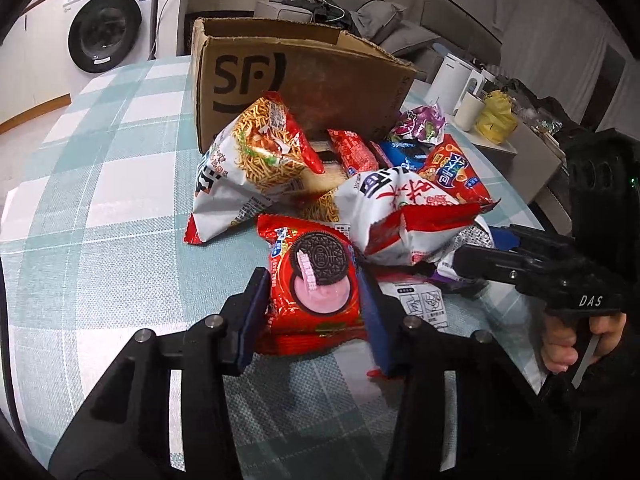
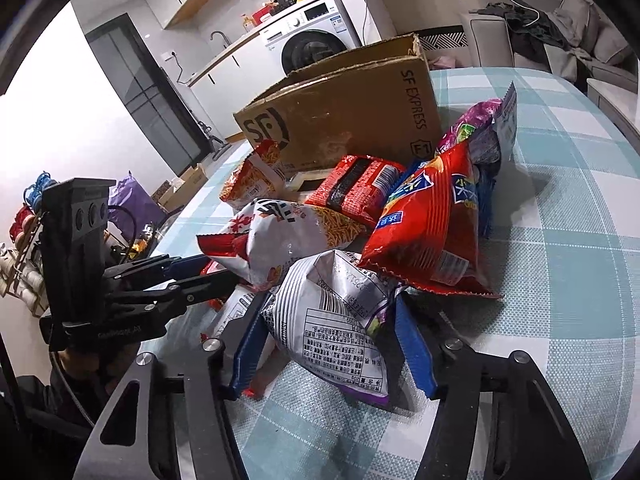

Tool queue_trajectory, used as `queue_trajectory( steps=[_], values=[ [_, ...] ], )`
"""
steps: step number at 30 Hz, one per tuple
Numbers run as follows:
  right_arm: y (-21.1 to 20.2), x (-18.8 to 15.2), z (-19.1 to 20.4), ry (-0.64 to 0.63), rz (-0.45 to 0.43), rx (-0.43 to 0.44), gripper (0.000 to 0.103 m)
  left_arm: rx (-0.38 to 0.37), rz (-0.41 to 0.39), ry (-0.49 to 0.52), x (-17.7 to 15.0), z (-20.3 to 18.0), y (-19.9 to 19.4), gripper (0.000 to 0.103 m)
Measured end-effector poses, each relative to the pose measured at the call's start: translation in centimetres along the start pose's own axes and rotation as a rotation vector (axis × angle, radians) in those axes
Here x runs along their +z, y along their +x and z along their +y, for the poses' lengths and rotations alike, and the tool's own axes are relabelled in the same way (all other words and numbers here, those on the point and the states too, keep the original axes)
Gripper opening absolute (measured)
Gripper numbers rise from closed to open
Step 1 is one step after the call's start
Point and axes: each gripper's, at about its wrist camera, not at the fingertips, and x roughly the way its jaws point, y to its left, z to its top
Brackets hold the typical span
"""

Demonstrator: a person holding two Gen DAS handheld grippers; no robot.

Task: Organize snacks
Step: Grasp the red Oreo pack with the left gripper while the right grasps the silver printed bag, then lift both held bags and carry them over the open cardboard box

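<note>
The red Oreo packet [image 1: 316, 284], seen from the left wrist, lies on the checked tablecloth [image 1: 100, 208] at the near edge of the snack pile before the cardboard box [image 1: 296, 80], and the left gripper [image 1: 314, 280] has its blue pads pressed on both long sides; it looks light, crinkly and slick, its biscuits likely breakable, so I'd squeeze gently mid-pack. From the right wrist, the right gripper [image 2: 332, 320] straddles a puffy white-and-purple bag [image 2: 340, 320], jaws narrowed against its sides; it's soft and air-filled, best held near the middle.
</note>
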Motion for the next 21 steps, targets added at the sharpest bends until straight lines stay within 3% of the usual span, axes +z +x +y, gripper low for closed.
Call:
queue_trajectory(
  steps=[21],
  values=[
    [-3.6, 2.0, 1.9, -0.029, -0.166, 0.108, 0.058, -0.003, -0.153, -0.02, 1.2, 0.0, -5.9, 0.042]
  ],
)
